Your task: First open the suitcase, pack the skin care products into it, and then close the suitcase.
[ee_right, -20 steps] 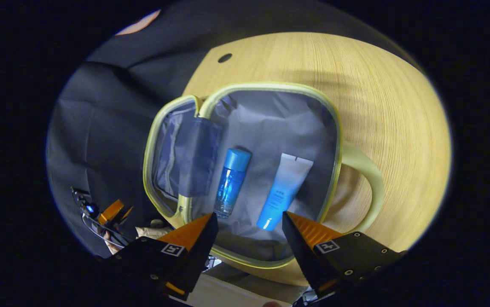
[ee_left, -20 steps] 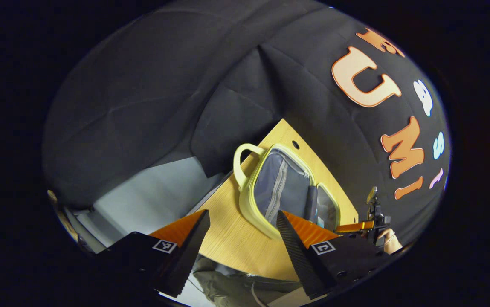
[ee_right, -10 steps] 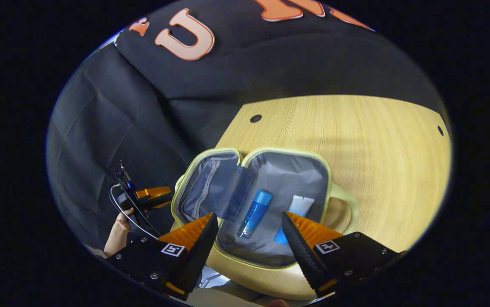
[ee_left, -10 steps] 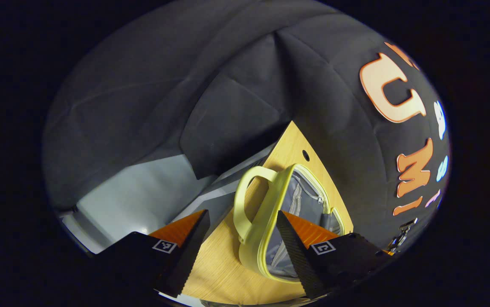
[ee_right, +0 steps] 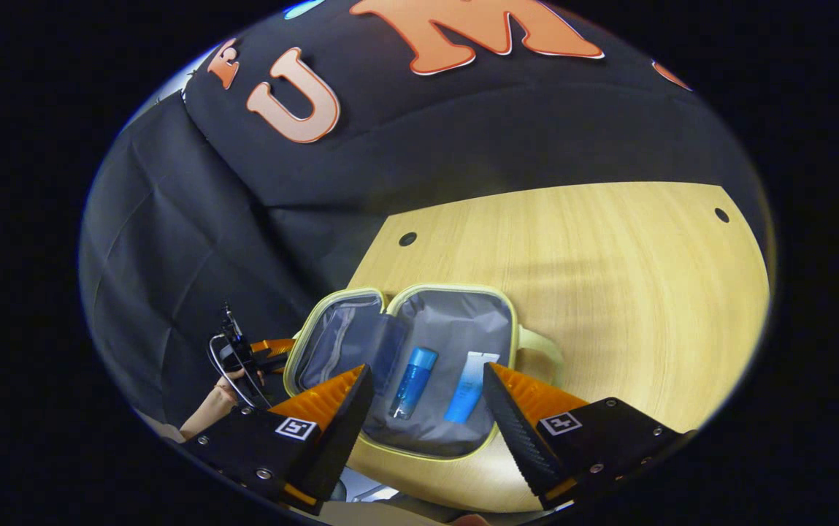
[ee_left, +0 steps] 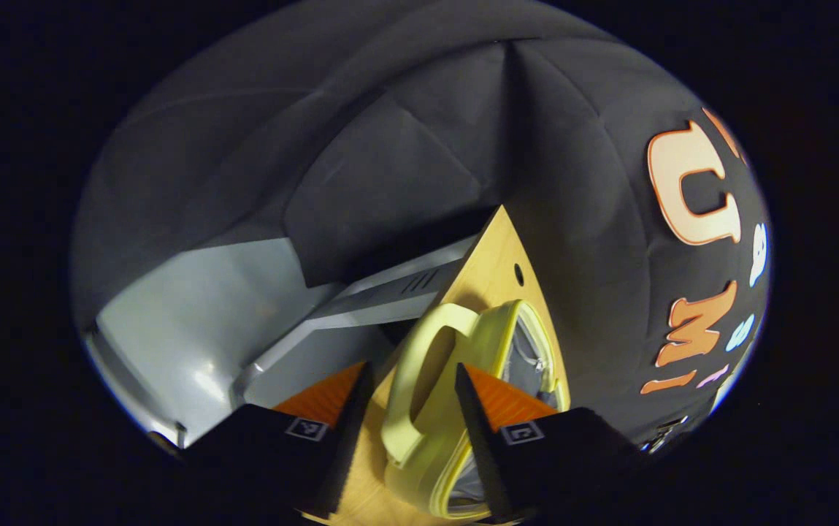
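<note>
The pale yellow suitcase (ee_right: 456,321) lies open on the wooden table (ee_right: 572,256), grey lining up. A blue bottle (ee_right: 412,380) and a white-and-blue tube (ee_right: 466,387) lie side by side in its right half. Its lid (ee_right: 339,336) is folded out to the left. My right gripper (ee_right: 426,372) hovers open, back from the case, holding nothing. In the left gripper view, the lid's yellow handle (ee_left: 419,380) sits between the fingers of my left gripper (ee_left: 410,374), which is open with both fingers close beside it. In the right gripper view, the left gripper (ee_right: 262,349) is at the lid's outer edge, held by a hand (ee_right: 215,402).
The table (ee_left: 488,263) ends at a corner near the black cloth wall, with small round holes (ee_right: 407,239) in its top. Grey floor (ee_left: 193,314) and a grey frame beam (ee_left: 375,299) lie beyond the table's left edge. Bare wood stretches right of the suitcase.
My left gripper has moved in on the lid's handle and its fingers have narrowed around it. My right gripper has pulled back from the suitcase, which now looks smaller.
</note>
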Demonstrator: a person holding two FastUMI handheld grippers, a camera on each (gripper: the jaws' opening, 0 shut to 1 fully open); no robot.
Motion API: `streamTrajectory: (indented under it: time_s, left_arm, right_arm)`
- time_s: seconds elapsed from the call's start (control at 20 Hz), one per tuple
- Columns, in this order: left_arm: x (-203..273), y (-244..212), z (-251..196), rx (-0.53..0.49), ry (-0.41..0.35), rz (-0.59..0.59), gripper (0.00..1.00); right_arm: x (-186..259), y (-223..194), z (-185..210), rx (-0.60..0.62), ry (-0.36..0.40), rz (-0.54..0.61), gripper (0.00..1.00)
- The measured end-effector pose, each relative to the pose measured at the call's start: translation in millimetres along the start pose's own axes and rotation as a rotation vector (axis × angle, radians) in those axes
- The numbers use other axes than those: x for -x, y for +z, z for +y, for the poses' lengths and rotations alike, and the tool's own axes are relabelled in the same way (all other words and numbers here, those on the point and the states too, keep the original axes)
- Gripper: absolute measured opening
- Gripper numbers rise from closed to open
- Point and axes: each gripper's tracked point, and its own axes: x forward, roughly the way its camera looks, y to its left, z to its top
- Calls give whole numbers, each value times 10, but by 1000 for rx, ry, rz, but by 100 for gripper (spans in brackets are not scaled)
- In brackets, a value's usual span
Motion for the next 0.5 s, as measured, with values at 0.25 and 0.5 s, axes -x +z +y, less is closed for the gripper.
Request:
streamTrajectory:
  time_s: [0.25, 0.5]
  left_arm:
    - [-18, -24, 126, -52, 141, 9, 11]
    - [323, 97, -406, -205, 208, -64, 10]
  right_arm:
    - [-15, 97, -206, 23, -59, -60, 95]
    - [103, 277, -474, 82, -125, -122, 95]
